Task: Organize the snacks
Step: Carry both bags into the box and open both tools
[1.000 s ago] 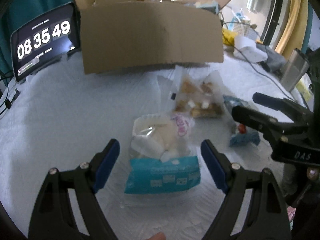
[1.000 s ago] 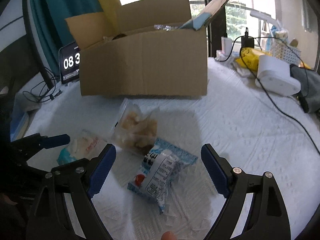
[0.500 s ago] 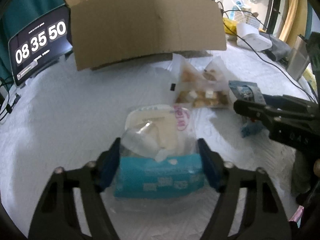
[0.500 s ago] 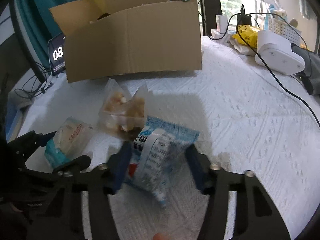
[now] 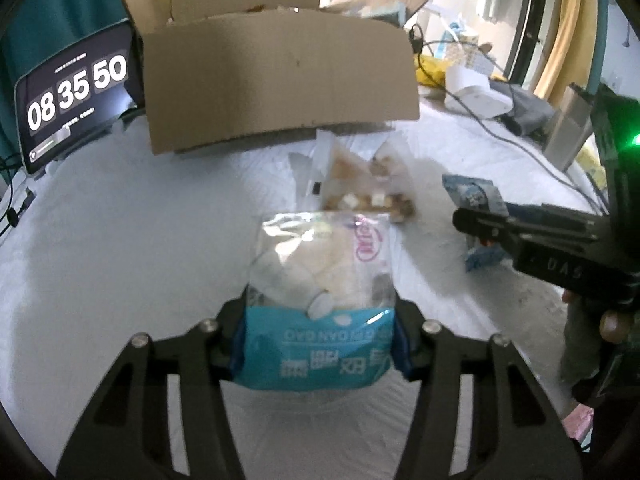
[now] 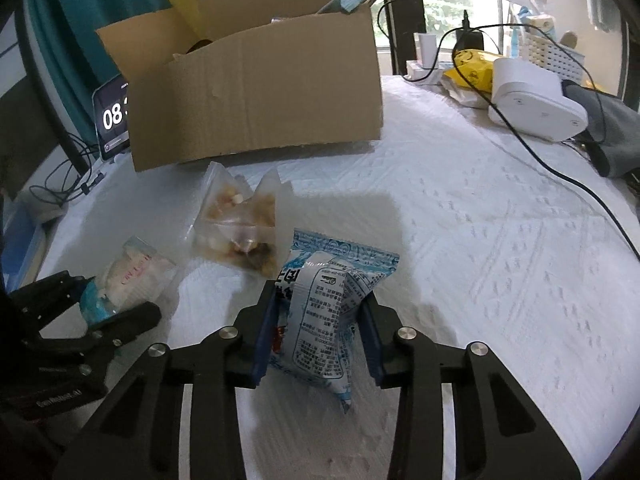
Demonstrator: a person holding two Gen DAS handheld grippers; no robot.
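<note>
My left gripper [image 5: 320, 340] is closing, and its blue pads press both sides of a clear-and-teal bag of white snacks [image 5: 320, 272]. My right gripper [image 6: 318, 332] is closing too, pinching a blue-and-white printed snack packet [image 6: 332, 280] that stands on edge on the cloth. From the right wrist view the left gripper [image 6: 114, 296] and its bag [image 6: 132, 272] show at lower left. A clear bag of mixed nuts [image 6: 240, 224] lies loose between both and the open cardboard box [image 6: 256, 92] behind, which holds several items.
A tablet clock [image 5: 76, 92] leans left of the box. At the right are a white device [image 6: 532, 100], a black cable [image 6: 560, 172] across the white cloth [image 6: 460, 240], a grey pouch [image 6: 608, 128] and a metal cup [image 5: 568, 132].
Both grippers went from wide open around their packs to pinching them. The blue-and-white packet was squeezed up from flat to standing on edge. The teal bag sits closer in the left view.
</note>
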